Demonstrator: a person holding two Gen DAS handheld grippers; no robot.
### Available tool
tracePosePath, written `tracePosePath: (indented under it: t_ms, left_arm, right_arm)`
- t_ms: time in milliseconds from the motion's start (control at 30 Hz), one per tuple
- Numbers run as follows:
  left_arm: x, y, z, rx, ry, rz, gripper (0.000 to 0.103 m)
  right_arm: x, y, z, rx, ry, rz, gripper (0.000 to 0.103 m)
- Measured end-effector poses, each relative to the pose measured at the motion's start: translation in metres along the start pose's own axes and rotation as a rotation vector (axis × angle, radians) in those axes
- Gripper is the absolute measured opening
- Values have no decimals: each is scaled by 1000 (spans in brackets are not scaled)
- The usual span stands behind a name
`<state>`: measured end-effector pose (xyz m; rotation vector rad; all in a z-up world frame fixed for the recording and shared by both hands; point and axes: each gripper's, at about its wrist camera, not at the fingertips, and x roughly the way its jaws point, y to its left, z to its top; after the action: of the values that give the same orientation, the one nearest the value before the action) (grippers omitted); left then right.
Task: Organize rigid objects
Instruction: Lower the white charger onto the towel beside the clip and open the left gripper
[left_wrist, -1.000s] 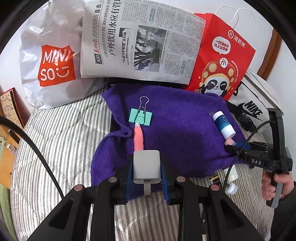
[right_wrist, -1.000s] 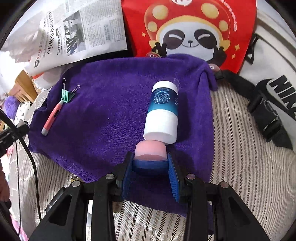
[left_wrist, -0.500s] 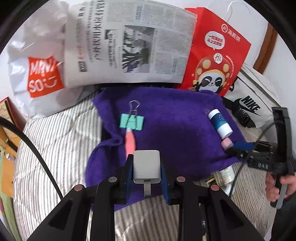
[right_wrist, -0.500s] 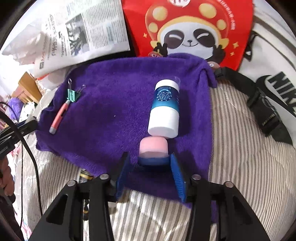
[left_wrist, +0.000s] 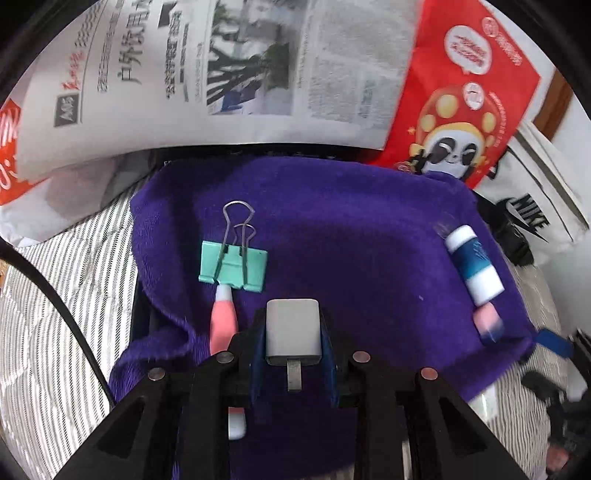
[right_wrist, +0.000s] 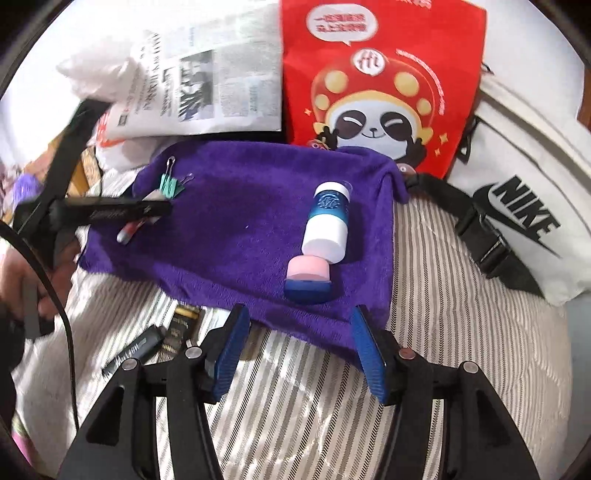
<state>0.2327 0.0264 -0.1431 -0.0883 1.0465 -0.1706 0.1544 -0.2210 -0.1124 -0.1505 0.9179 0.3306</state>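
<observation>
1. The left gripper (left_wrist: 293, 334) clamps a grey charger (left_wrist: 293, 332) over the purple towel's (left_wrist: 354, 236) near edge, prong toward the camera.
2. The right gripper (right_wrist: 301, 349), jaws just opening, stands empty; the pink-and-blue cap (right_wrist: 308, 278) rests near the towel's right edge, lengthwise against the bottle (right_wrist: 327, 223).

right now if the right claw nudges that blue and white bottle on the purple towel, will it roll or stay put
The bottle lies on its side and is round, so a sideways nudge would probably roll it. The plush towel should slow it. The pink and blue cap sits against its base and may block a push toward that end.
</observation>
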Motion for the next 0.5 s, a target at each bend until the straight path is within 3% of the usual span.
tracePosePath:
  t_ms: [100, 300, 500]
  left_arm:
    - [7, 2, 5, -8, 5, 1, 25]
    - [9, -4, 7, 21, 8, 39, 25]
    - [13, -23, 2, 96, 1, 101, 25]
  right_arm:
    - [-9, 5, -5, -24, -21, -24, 57]
    - [-36, 12, -11, -1, -73, 21, 57]
    - [-40, 17, -22, 42, -58, 54, 58]
